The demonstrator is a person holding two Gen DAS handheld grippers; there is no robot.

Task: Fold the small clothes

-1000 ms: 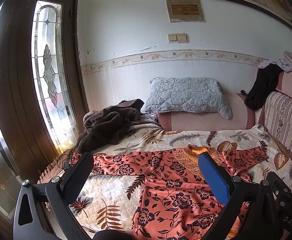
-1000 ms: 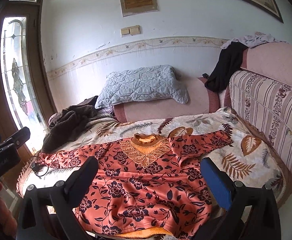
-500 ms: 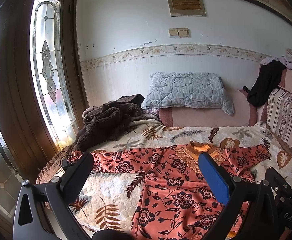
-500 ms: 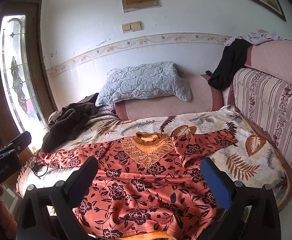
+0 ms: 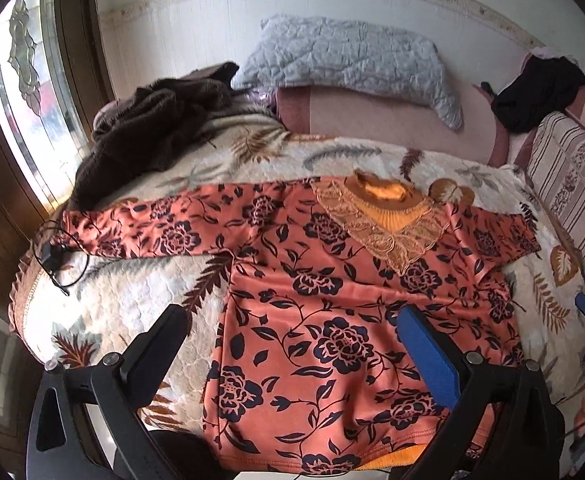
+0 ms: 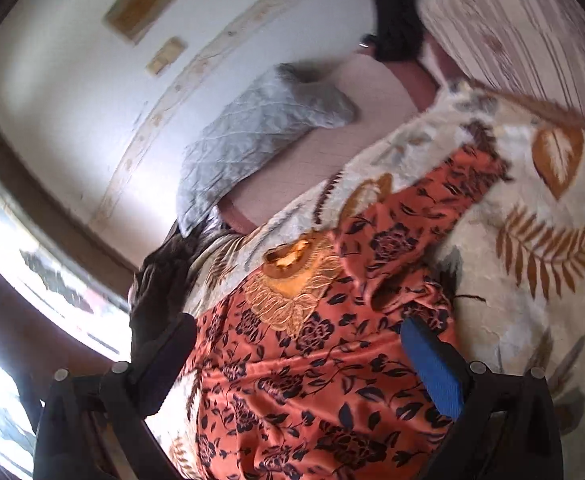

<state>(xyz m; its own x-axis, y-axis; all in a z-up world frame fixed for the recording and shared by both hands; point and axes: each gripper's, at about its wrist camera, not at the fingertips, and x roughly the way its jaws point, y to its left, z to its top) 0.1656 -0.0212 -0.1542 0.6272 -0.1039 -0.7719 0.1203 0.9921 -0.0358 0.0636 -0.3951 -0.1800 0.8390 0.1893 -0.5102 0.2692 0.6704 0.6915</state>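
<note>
Both grippers have dropped down close to the top. The left gripper (image 5: 292,344) is wide open and holds nothing. It hangs low over the left side of the top (image 5: 332,300), near the bottom hem. A second ago it looked across the room at the wall. Now it looks down at the cloth.

The right gripper (image 6: 298,354) is wide open too, and empty. It has tipped over sideways, and its picture is blurry, so it is moving fast. It sits over the right side of the top (image 6: 312,380), below the lace collar (image 6: 292,300).

The top lies flat on the blanket (image 5: 132,304), front up, with both sleeves spread out to the sides. No part is folded yet. It has not moved.

I think this means the fold is about to start. Each gripper looks set to pinch an edge or a sleeve.

Near the left sleeve end lies a black cord (image 5: 58,258). It could get caught if that sleeve is pulled in. A brown pile of clothes (image 5: 148,120) and a grey pillow (image 5: 352,56) sit farther back, well away.
</note>
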